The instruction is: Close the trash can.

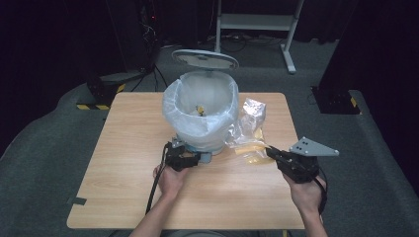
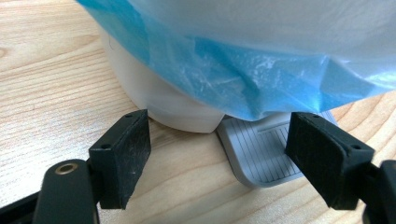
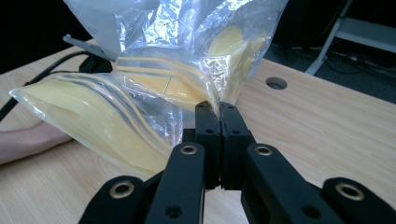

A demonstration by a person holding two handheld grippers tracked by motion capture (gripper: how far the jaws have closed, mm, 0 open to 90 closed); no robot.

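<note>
Standing on grey carpet in a dark room, a light wood-grain bench (image 1: 123,163) carries a white pedal bin (image 1: 200,116) at its far middle, lid (image 1: 204,58) raised, liner folded over the rim. A white frame (image 1: 257,22) stands behind. The left tongs (image 2: 219,158) sit low at the bin's base, jaws apart, the grey pedal (image 2: 261,154) between them (no contact visible). The right tongs (image 3: 219,116) are clamped together on the edge of a clear plastic bag (image 3: 140,93) of yellow pieces, just right of the bin; its long axis runs from the tongs toward the bench's far edge.
</note>
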